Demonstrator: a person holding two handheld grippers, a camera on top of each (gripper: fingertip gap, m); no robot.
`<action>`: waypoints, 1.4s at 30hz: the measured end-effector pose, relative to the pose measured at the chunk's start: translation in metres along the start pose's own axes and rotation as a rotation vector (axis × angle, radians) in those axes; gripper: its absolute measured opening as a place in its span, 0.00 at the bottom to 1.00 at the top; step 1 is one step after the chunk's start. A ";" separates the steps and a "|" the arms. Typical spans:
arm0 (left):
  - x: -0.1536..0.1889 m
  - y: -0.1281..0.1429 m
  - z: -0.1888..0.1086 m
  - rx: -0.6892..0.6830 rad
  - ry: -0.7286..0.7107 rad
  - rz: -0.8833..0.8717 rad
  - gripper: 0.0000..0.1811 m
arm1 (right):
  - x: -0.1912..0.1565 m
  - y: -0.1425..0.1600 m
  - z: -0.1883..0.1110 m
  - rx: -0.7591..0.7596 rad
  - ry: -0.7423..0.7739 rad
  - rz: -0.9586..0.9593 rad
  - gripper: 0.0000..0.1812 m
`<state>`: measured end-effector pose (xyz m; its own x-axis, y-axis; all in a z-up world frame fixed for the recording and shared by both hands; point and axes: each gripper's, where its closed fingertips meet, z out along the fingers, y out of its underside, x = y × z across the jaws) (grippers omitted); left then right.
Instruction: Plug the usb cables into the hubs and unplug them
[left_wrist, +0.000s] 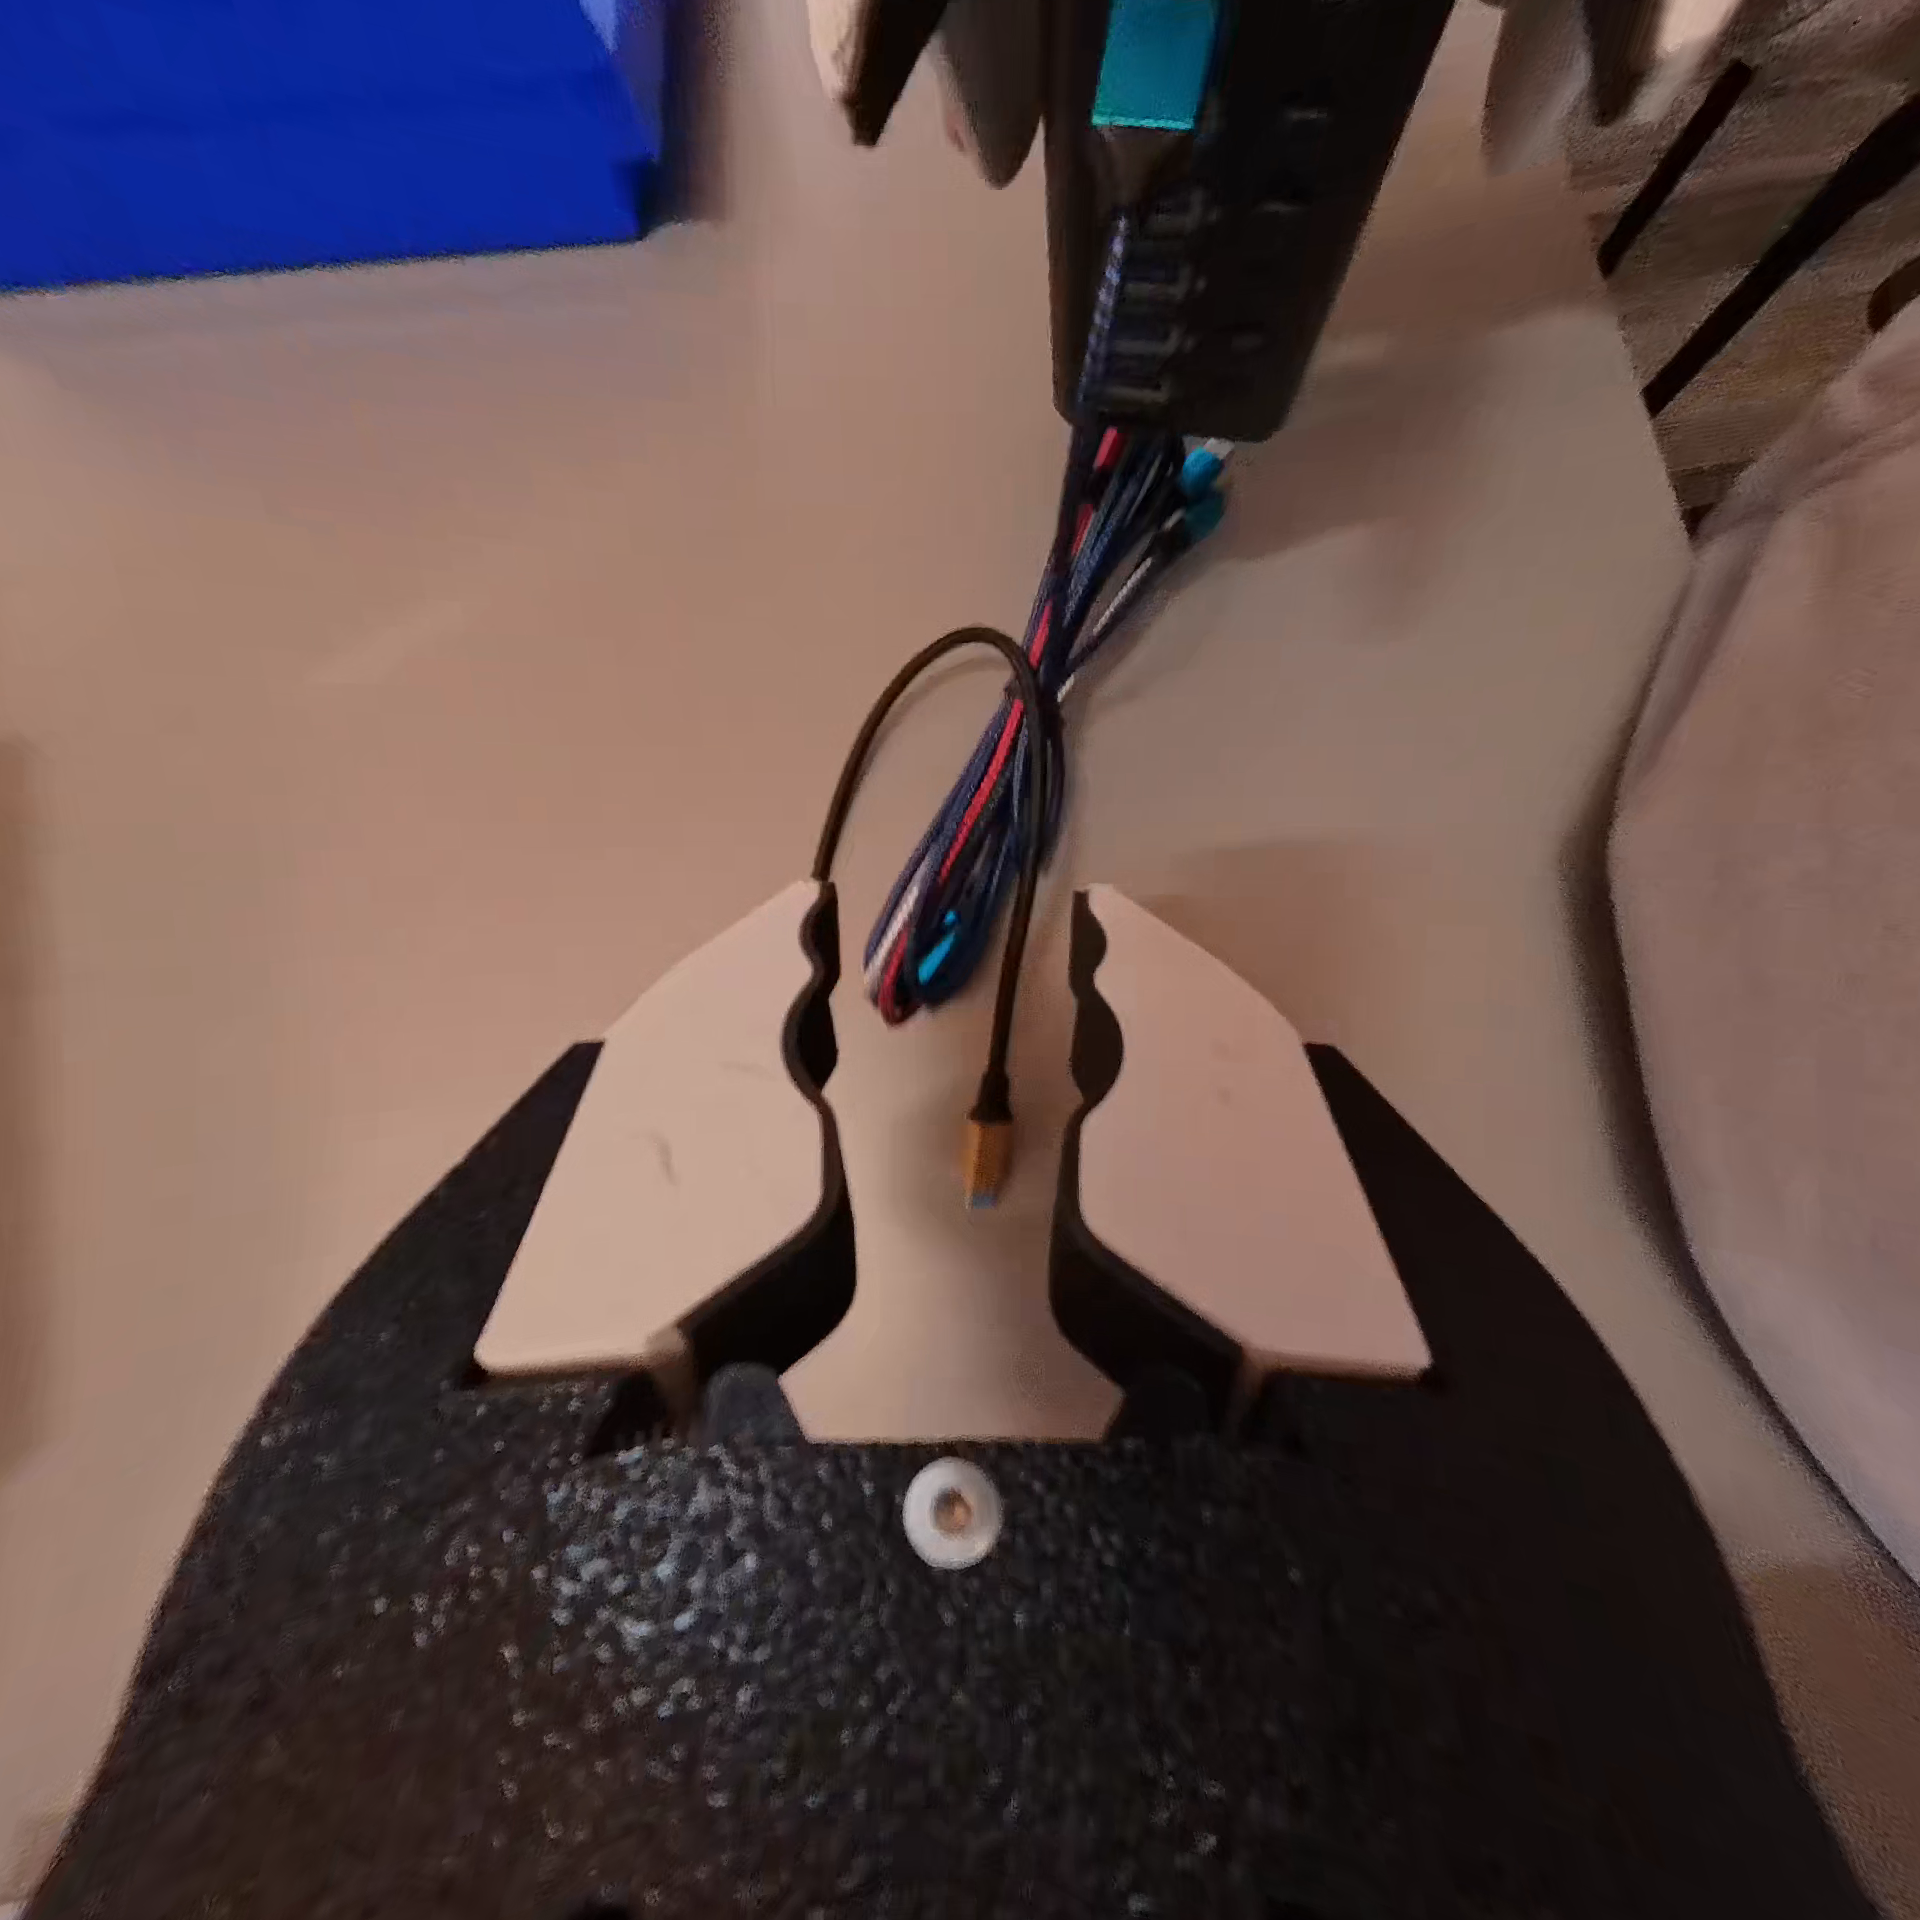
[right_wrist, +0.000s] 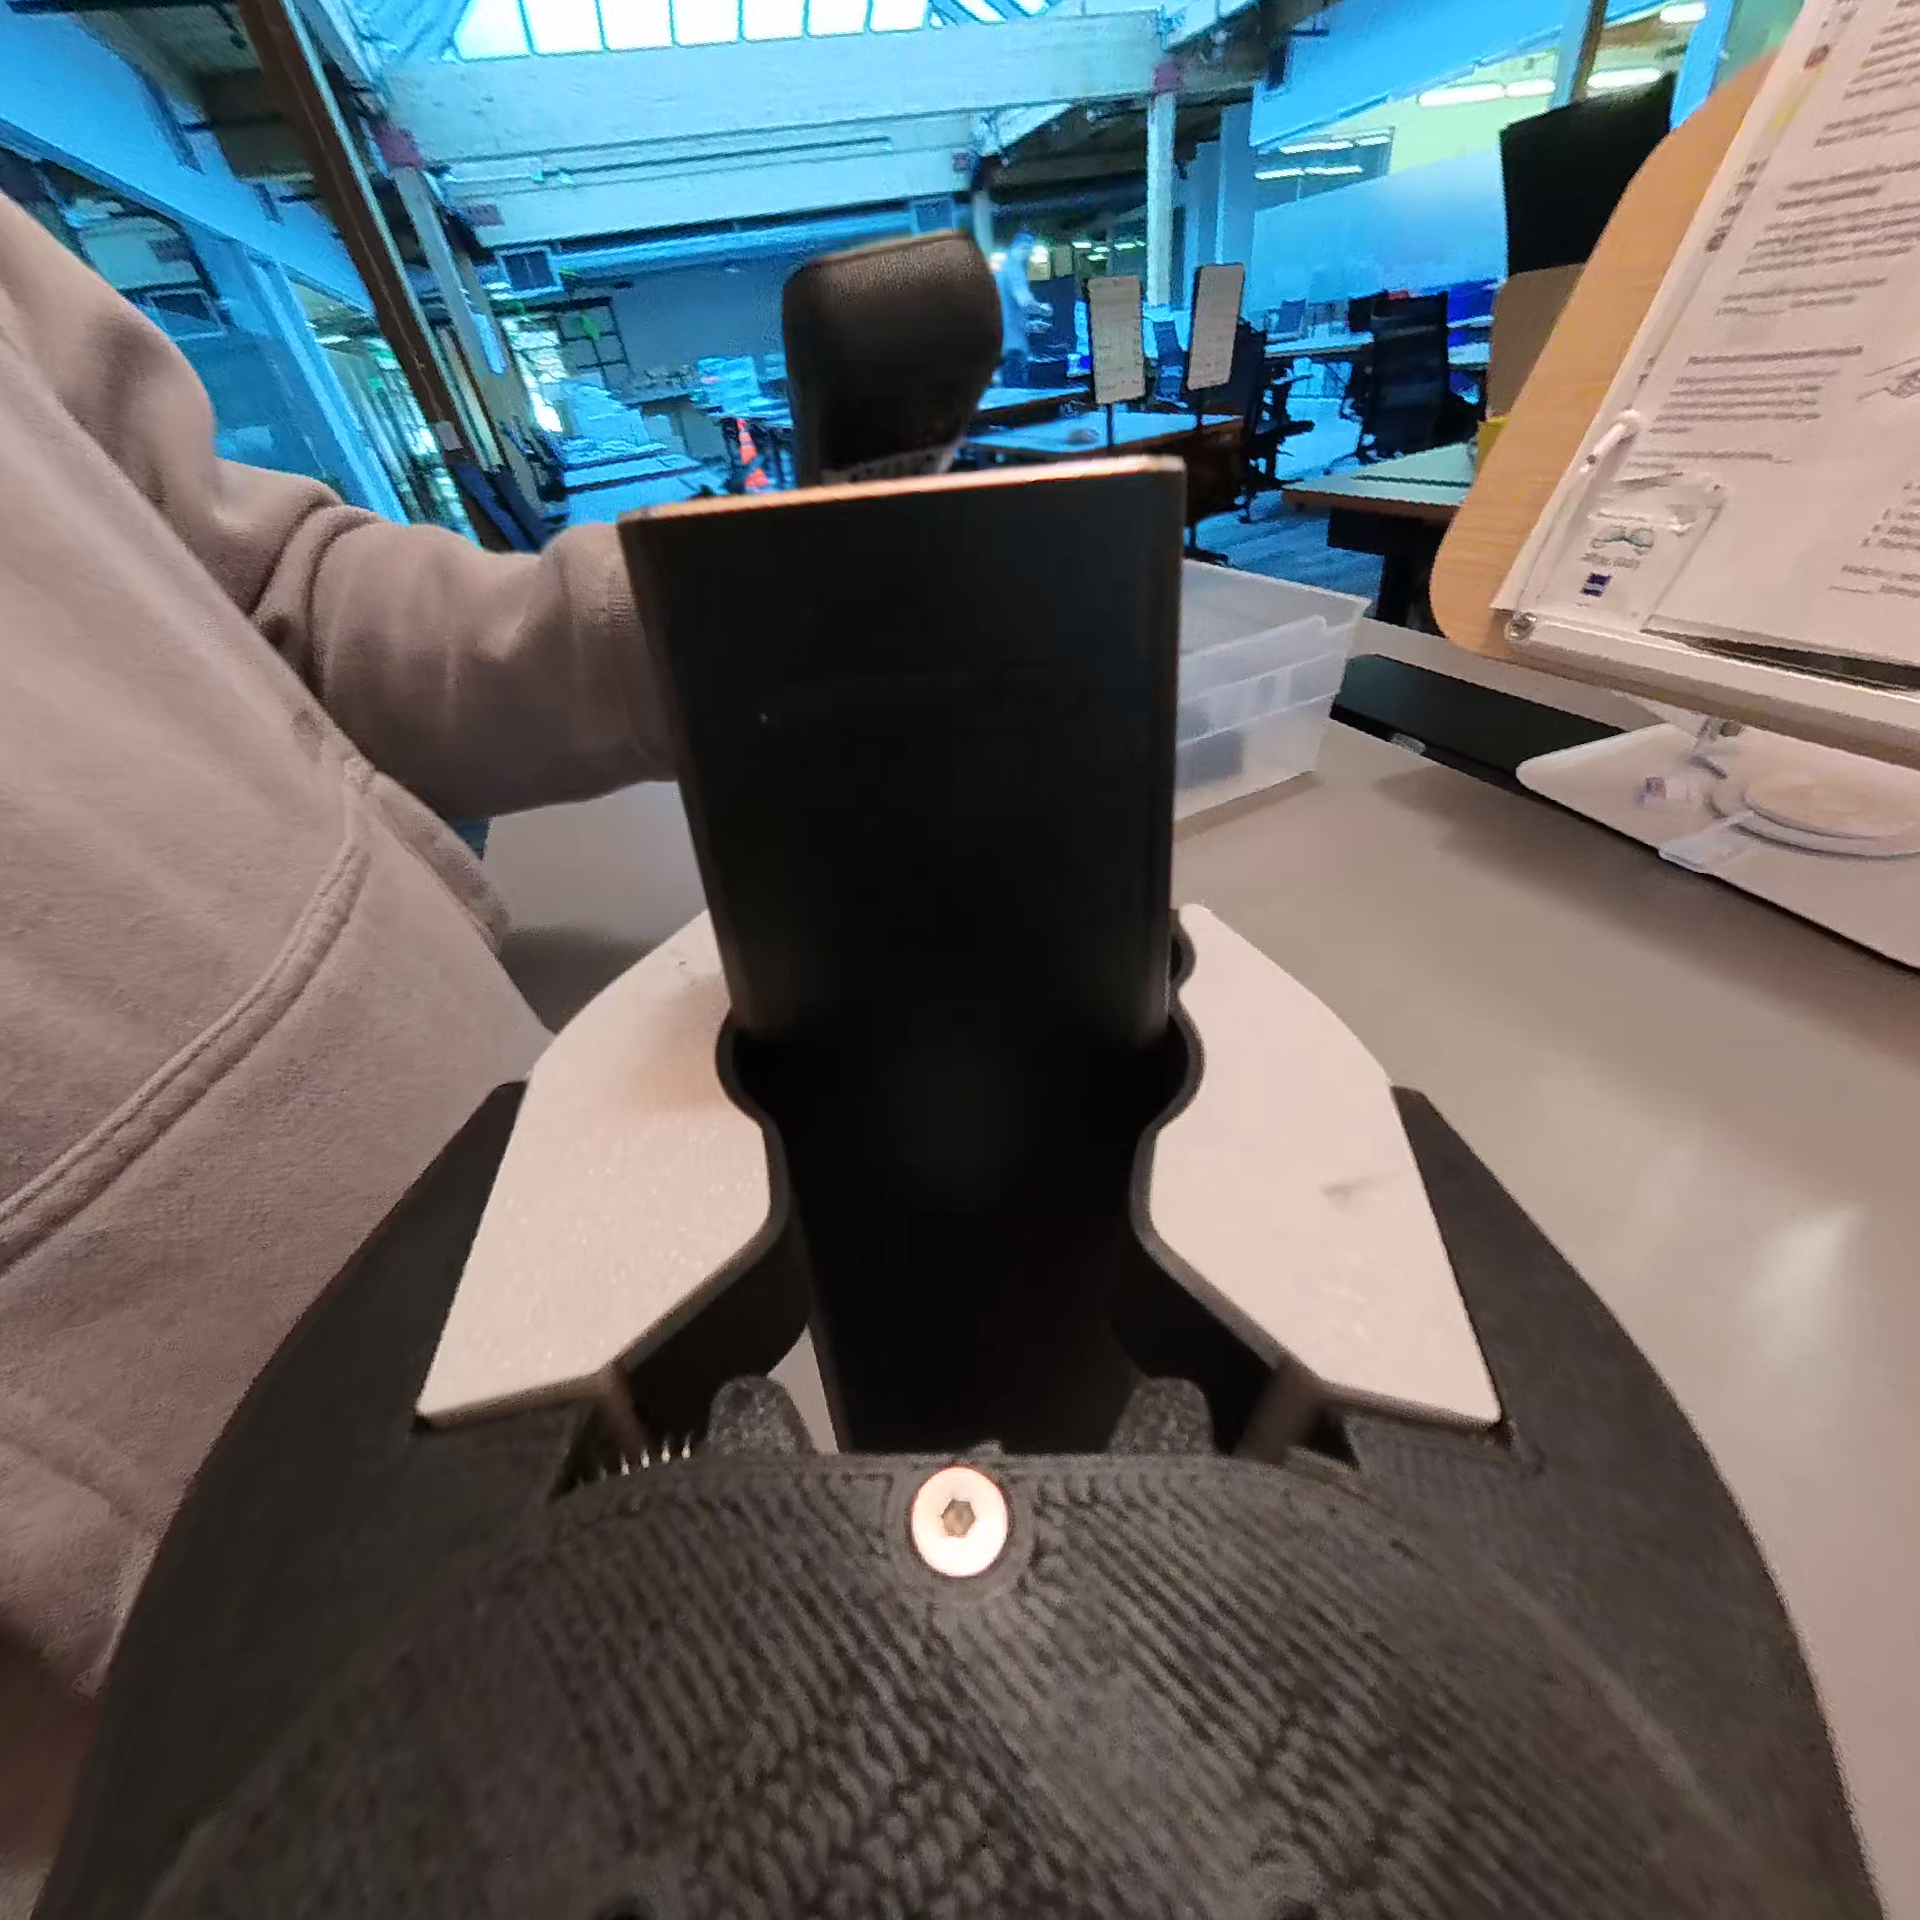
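In the left wrist view, my left gripper (left_wrist: 951, 904) is open above the beige table (left_wrist: 416, 623). Between its fingers lies a bundle of blue, red and black USB cables (left_wrist: 987, 831). A black cable loops from the left fingertip (left_wrist: 800, 925) down to an orange plug (left_wrist: 985, 1153) that lies loose on the table. Beyond them the black hub (left_wrist: 1195, 260) hangs in my right gripper, with a teal plug (left_wrist: 1153, 73) in one port. In the right wrist view, my right gripper (right_wrist: 951, 997) is shut on the hub (right_wrist: 904, 748), held upright; its ports are hidden.
A blue box (left_wrist: 312, 125) stands at the far left of the table. A person's beige sleeve (right_wrist: 208, 779) fills the left. A document stand with papers (right_wrist: 1714, 416) and a clear plastic bin (right_wrist: 1247, 675) are on the right. A slotted wooden piece (left_wrist: 1766, 260) is at far right.
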<state>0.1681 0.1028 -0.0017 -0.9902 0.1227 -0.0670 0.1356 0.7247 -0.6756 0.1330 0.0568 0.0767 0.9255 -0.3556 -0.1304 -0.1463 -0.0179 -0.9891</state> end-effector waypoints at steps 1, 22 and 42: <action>-0.008 -0.004 0.004 0.001 -0.037 0.004 0.24 | -0.002 0.000 0.000 0.005 -0.007 -0.008 0.40; -0.059 -0.040 0.086 -0.008 0.026 -0.006 0.02 | -0.008 0.003 -0.028 0.031 0.063 -0.010 0.40; -0.005 -0.013 -0.049 0.333 -0.442 0.233 0.02 | 0.022 0.009 -0.047 0.052 0.178 0.015 0.40</action>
<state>0.1726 0.1262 0.0434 -0.8659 -0.0922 -0.4917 0.4036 0.4520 -0.7955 0.1353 0.0047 0.0681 0.8461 -0.5156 -0.1354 -0.1368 0.0356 -0.9900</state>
